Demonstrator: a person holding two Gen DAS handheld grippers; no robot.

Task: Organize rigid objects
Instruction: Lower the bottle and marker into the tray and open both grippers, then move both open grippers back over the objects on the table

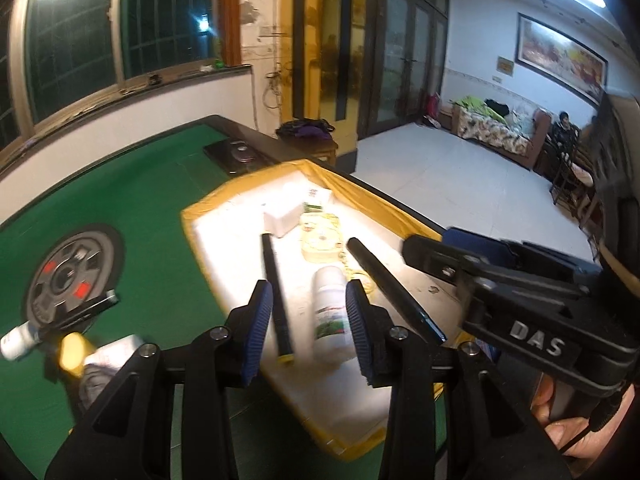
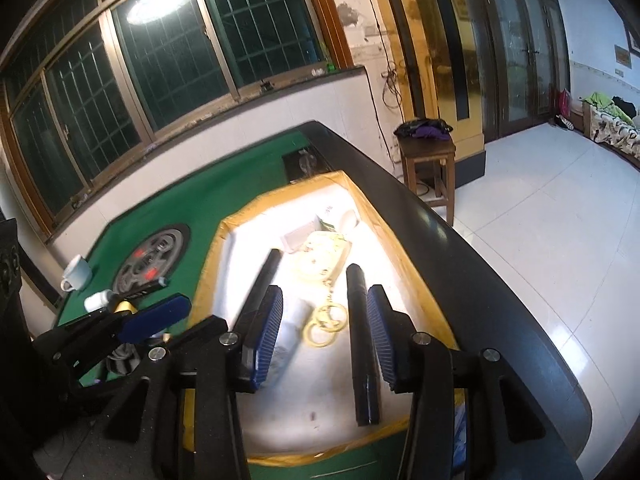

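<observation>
A white foam tray with yellow taped rim (image 1: 200,210) (image 2: 224,228) sits on the green table. In it lie two black pens (image 1: 276,300) (image 2: 360,344), a white bottle (image 1: 330,312), a white box (image 1: 282,220) and a yellow key ring (image 2: 324,322). My left gripper (image 1: 308,320) is open above the tray, around the bottle and one pen. My right gripper (image 2: 326,332) is open above the tray, its fingers outside both pens; it also shows at the right of the left wrist view (image 1: 432,254). Loose items lie on the green felt: a small white bottle (image 2: 98,300), a pen (image 2: 146,288), a yellow object (image 1: 74,354).
A white mug (image 2: 76,272) stands on the felt at the left. A round grey centre panel (image 1: 68,276) is set in the table. The table's black edge (image 2: 460,248) runs on the right, with a wooden stool (image 2: 426,160) beyond. A person sits far right (image 1: 564,128).
</observation>
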